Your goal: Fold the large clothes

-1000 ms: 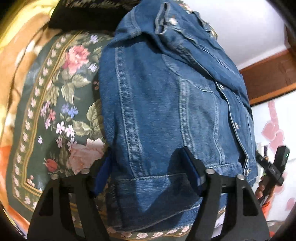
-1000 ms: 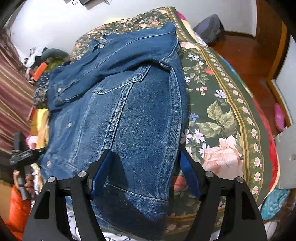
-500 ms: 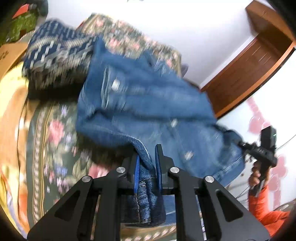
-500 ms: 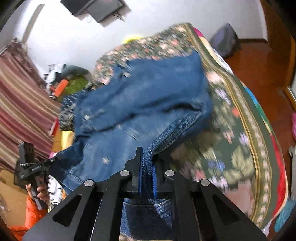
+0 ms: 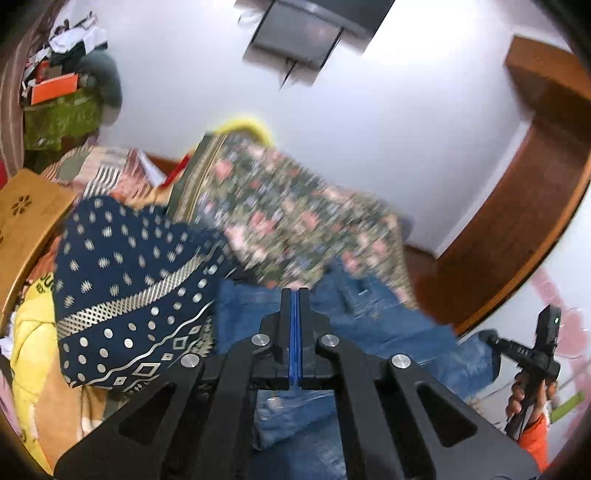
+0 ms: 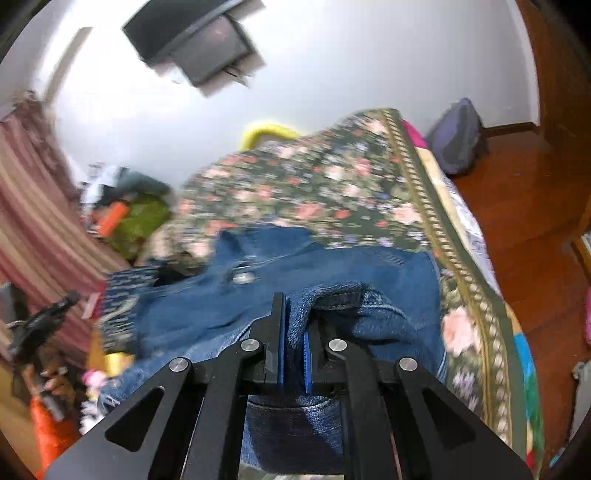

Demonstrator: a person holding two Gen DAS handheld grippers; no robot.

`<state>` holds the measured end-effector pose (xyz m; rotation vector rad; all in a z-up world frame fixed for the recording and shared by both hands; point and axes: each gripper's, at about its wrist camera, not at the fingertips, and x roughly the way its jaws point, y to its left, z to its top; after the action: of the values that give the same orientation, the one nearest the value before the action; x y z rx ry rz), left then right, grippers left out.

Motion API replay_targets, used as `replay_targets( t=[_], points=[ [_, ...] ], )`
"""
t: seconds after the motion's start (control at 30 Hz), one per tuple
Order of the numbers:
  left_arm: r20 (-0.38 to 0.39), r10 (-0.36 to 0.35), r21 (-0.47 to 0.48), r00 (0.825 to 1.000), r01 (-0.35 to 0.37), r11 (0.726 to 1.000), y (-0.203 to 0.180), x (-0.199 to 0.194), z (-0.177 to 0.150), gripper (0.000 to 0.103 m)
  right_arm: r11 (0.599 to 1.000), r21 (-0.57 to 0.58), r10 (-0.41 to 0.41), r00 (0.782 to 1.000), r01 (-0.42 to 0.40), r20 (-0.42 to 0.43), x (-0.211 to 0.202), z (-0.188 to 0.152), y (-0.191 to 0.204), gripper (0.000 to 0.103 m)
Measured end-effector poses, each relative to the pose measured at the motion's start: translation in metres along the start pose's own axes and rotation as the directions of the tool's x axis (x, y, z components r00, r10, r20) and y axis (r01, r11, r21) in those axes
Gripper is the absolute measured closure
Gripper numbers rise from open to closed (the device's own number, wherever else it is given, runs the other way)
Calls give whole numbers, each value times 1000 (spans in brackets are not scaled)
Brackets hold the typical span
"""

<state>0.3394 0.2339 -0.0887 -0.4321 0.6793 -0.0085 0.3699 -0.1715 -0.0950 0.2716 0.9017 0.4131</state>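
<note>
Right wrist view: the right gripper (image 6: 293, 314) is pinching a thick fold of the denim jacket (image 6: 332, 266) between its blue pads, the jaws standing closed on the cloth. A bunched hem is rising out of the grip toward 1 o'clock, and the rest of the jacket is spreading from 10 to 2 o'clock over the floral bedspread (image 6: 314, 177). At 9 o'clock a hand (image 6: 55, 384) is holding the other gripper.

Left wrist view: the left gripper (image 5: 294, 314) is standing with its pads pressed fully together; denim is lying directly beneath and behind the fingers, but whether any cloth is caught between them cannot be told. The jacket (image 5: 388, 325) is extending toward 3 o'clock, where a hand (image 5: 524, 391) is holding the other gripper. A navy patterned cloth (image 5: 129, 288) is lying at 9 o'clock.

Compared with one second earlier, both pairs of jaws have just been closing from wide open astride the flat jacket, and the hem is now lifting off the bed, with the far wall and a dark screen (image 5: 306, 29) coming into view.

The denim is stiff, mid-blue and seamed with a metal button (image 6: 243, 277); the bedspread is dark green with pink roses and a gold rope border.
</note>
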Motion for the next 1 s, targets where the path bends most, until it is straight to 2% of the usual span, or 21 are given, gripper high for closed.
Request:
replay_targets(
  t=[0.07,0.13,0.27,0.33,0.37,0.43,0.47,0.53,0.57,0.63,0.67,0.83,1.0],
  points=[
    [-66,63,16,996,-62,998,8,23,-11,103,999,7,-46,998,46,-46,26,-4,-10,97],
    [-135,128,56,983,-121,991,14,42,-30,103,995,2,-100,991,101,-89,47,-9,-19,97],
    [-228,198,138,953,-169,976,18,56,-67,96,997,5,-79,992,80,-103,46,-12,-27,96],
    [-248,219,174,944,-179,968,15,52,-81,79,998,7,-66,990,67,-121,38,-10,-28,95],
    [-242,226,186,943,-184,965,14,46,-87,74,998,8,-60,990,62,-131,35,-9,-28,94],
    [-219,240,199,946,-197,960,10,30,-94,55,998,-1,-59,988,59,-146,24,-10,-23,88],
    [-208,240,199,948,-199,960,9,23,-98,52,998,-15,-68,987,67,-145,15,-12,-21,85],
    [-198,232,180,952,-197,964,7,6,-103,40,995,-56,-87,988,81,-129,7,-17,-14,69],
    [-196,229,167,954,-197,966,5,-1,-105,38,993,-78,-98,988,89,-120,5,-18,-11,64],
    [-192,232,141,954,-207,968,4,-14,-115,35,983,-136,-133,986,120,-96,-11,-27,-2,45],
    [-195,232,136,953,-208,969,1,-17,-118,35,980,-156,-140,986,124,-94,-15,-31,1,43],
    [-282,175,113,943,-148,982,-5,-17,-151,35,963,-241,-148,983,118,-110,-37,-58,11,43],
    [-375,141,91,916,-115,989,-10,4,-186,35,952,-279,-169,978,129,-125,-47,-80,14,43]
  ],
)
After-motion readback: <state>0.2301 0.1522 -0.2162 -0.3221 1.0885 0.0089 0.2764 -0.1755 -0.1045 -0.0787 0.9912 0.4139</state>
